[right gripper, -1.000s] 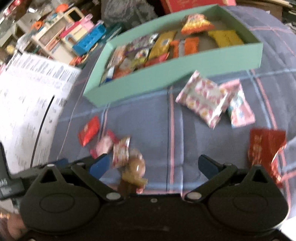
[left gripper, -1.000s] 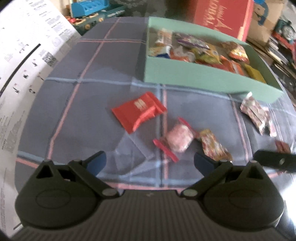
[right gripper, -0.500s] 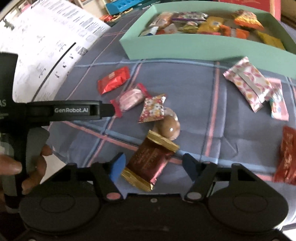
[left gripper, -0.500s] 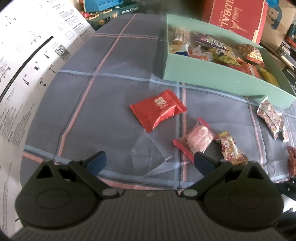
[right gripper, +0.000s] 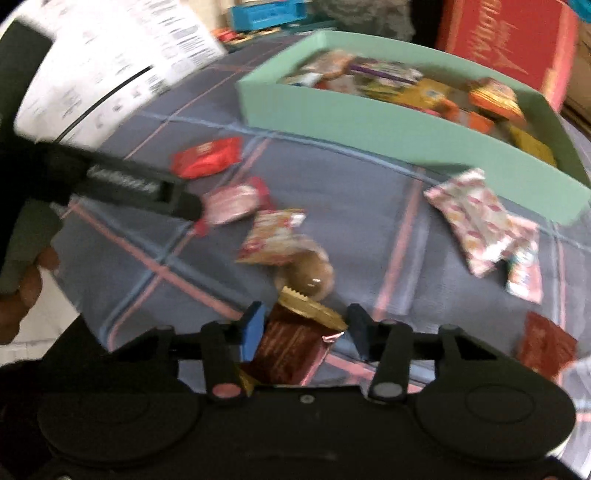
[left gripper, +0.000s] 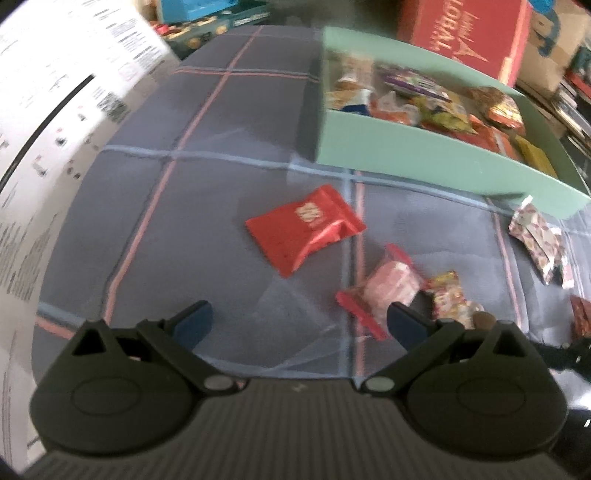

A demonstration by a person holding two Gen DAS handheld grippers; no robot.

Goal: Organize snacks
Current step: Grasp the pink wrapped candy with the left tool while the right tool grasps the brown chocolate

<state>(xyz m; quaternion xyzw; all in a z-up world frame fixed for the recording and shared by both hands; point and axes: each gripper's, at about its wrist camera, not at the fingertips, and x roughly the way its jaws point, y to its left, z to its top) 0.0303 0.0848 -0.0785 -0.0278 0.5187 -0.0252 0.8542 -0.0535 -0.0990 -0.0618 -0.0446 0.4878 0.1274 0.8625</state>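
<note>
A mint-green box (left gripper: 424,162) (right gripper: 369,122) full of snacks stands at the back of the plaid cloth. My left gripper (left gripper: 299,321) is open and empty above the cloth, short of a red packet (left gripper: 303,229) and a pink wrapped candy (left gripper: 388,288). My right gripper (right gripper: 306,328) has its fingers around a brown and gold chocolate bar (right gripper: 291,347), closing but with a gap on the right side. A round brown candy (right gripper: 310,273) and a floral packet (right gripper: 273,236) lie just beyond it.
Pink-patterned packets (right gripper: 476,218) (left gripper: 535,236) lie by the box's right corner, and a dark red packet (right gripper: 546,343) lies at right. A white printed sheet (left gripper: 55,110) covers the left. A red carton (left gripper: 465,33) and toys stand behind the box.
My right gripper moved down over the chocolate bar and its fingers narrowed around it. My left gripper stayed open and shifted slightly; the loose snacks on the cloth did not move.
</note>
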